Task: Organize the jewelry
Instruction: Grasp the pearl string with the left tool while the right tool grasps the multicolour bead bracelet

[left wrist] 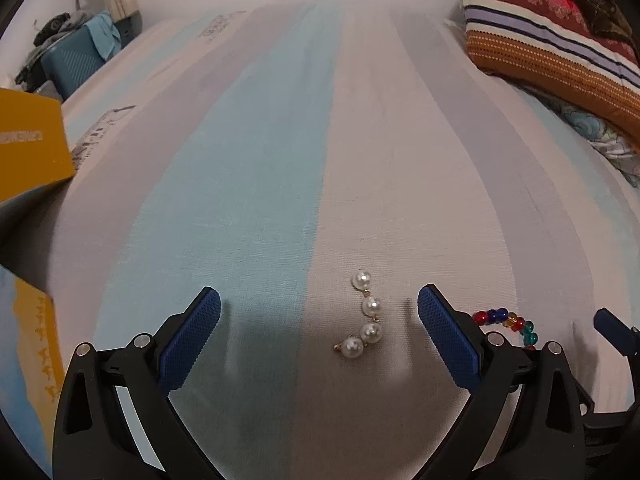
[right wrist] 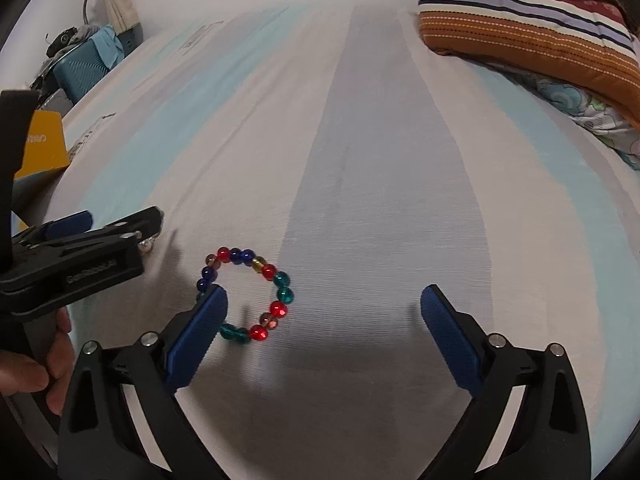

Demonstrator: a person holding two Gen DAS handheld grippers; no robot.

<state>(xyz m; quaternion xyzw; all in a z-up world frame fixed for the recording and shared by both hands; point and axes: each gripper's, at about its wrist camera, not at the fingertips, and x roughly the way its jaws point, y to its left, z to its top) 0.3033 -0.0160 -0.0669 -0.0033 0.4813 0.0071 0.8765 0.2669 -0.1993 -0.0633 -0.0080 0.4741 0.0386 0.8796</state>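
A short string of white pearls (left wrist: 366, 316) lies on the striped bed sheet (left wrist: 260, 160), between the wide-apart blue pads of my left gripper (left wrist: 319, 300), nearer the right pad and touching neither. A ring bracelet of red, blue, teal and amber beads (right wrist: 278, 309) lies on the sheet in the right wrist view. My right gripper (right wrist: 324, 296) stands open over it, its left pad above the ring's left side. In the left wrist view the bracelet (left wrist: 502, 318) peeks out behind my right finger.
A yellow box (left wrist: 28, 148) stands at the bed's left edge. A folded striped blanket (left wrist: 552, 40) lies at the far right, and a teal case (left wrist: 72, 64) is beyond the far left corner. A hand (right wrist: 40, 364) holds the left gripper (right wrist: 120, 220) close beside the bracelet.
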